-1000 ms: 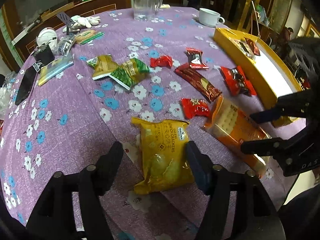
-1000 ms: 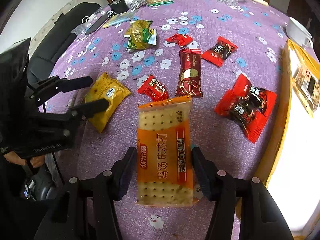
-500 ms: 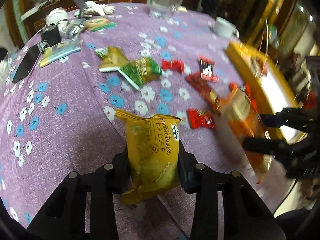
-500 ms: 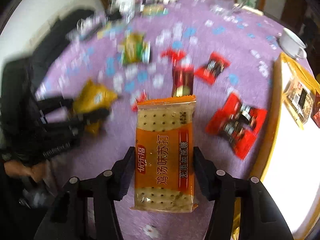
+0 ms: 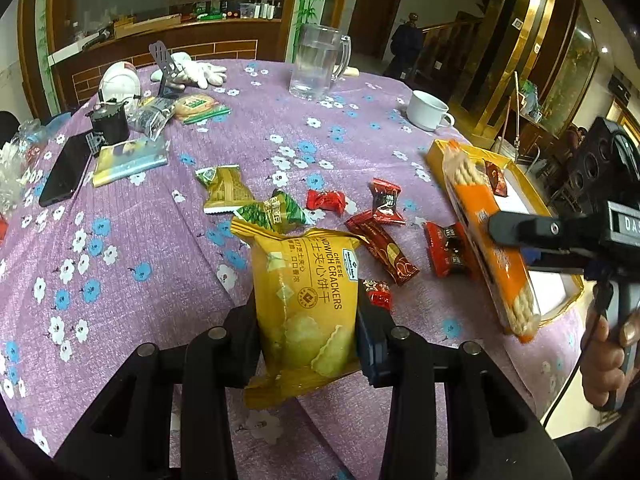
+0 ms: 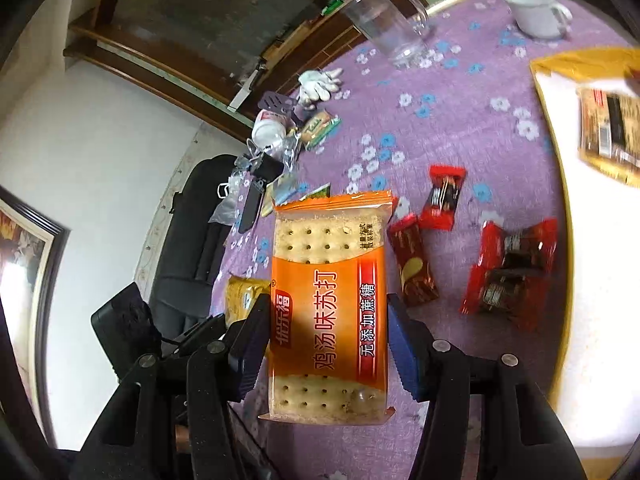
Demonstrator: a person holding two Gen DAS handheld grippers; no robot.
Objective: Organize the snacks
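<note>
My left gripper (image 5: 306, 344) is shut on a yellow cheese cracker bag (image 5: 306, 300) and holds it above the purple flowered tablecloth (image 5: 132, 240). My right gripper (image 6: 326, 344) is shut on an orange soda cracker pack (image 6: 328, 304), lifted off the table; the same pack (image 5: 488, 236) hangs at the right of the left wrist view, beside the yellow box (image 5: 436, 156). The box's white floor (image 6: 588, 280) fills the right edge of the right wrist view, with a brown snack pack (image 6: 608, 132) lying in it.
Loose on the cloth lie red snack packs (image 5: 446, 248), a dark red bar (image 5: 384, 252), small red candies (image 5: 326, 202) and green and gold packets (image 5: 226, 190). Further back stand a glass mug (image 5: 320, 62), a white cup (image 5: 428, 110), a phone (image 5: 66, 170) and a white glove (image 5: 192, 72).
My left gripper closed on the yellow bag and lifted it off the cloth. My right gripper rose with the orange pack, rolled and swung towards the yellow box.
</note>
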